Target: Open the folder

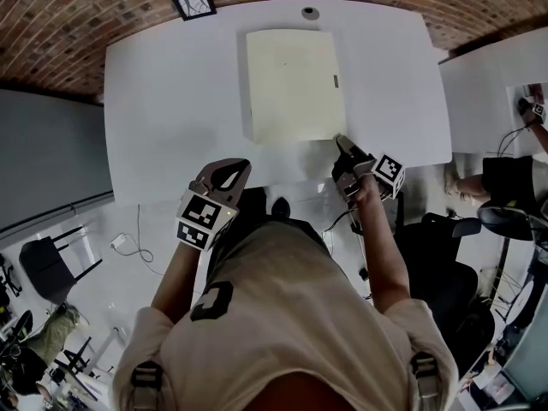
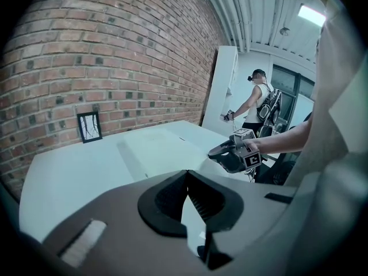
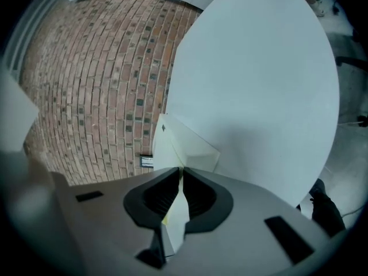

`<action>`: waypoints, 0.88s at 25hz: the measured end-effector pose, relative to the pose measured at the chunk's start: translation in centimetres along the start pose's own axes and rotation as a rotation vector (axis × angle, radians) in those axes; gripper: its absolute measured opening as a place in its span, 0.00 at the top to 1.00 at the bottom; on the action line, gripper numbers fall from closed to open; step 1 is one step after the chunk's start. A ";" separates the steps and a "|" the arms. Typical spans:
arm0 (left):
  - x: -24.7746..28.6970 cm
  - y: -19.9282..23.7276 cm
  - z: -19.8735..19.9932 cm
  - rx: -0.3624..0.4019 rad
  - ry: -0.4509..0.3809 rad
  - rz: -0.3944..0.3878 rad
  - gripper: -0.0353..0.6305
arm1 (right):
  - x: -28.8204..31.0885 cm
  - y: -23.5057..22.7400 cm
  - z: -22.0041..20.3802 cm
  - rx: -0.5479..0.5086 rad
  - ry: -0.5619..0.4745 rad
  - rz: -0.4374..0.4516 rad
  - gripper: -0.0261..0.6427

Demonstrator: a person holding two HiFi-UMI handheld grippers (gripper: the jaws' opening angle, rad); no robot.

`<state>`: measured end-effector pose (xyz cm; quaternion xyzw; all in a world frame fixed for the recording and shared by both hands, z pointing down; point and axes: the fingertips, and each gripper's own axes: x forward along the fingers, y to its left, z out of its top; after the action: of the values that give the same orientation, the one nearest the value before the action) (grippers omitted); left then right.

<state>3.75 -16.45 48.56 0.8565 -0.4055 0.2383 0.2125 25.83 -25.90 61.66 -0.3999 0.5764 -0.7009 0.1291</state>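
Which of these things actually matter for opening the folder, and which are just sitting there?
In the job: folder; right gripper, clamped on its near corner.
Just lying about: small framed picture; round object at the far edge of the table; left gripper, shut, empty.

Clock directions are read around the folder [image 1: 291, 80] in the head view. From 8 to 10 o'clock the white table [image 1: 171, 101] lies bare and wide, the broadest way in. At 3 o'clock a narrower bare strip runs to the table's edge, and past a gap stands a second table [image 1: 488, 84]. At 11 o'clock a small framed picture [image 1: 192, 1] stands against the brick wall [image 1: 86, 24], which closes the far side. At 12 o'clock a small round object [image 1: 309, 13] lies near the folder's far edge. At 5 o'clock the right gripper [image 1: 342, 142] is clamped on the cover's corner. At 7 o'clock the left gripper [image 1: 231, 166], jaws together, stands over the near edge, apart from the folder.
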 end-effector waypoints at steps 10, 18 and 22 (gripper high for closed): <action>-0.5 -0.5 -0.8 0.003 0.001 0.001 0.94 | -0.7 2.2 0.8 -0.067 -0.057 0.122 0.94; -0.9 -0.7 -0.9 0.006 -0.012 0.003 0.94 | -0.7 4.6 1.0 -0.117 -0.063 0.240 0.95; -1.2 -0.8 -1.0 0.003 -0.013 0.009 0.94 | -0.8 5.7 1.7 -0.047 -0.092 0.368 0.94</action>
<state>3.50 -14.72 48.51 0.8566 -0.4104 0.2341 0.2075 25.95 -28.25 56.18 -0.3221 0.6497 -0.6327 0.2718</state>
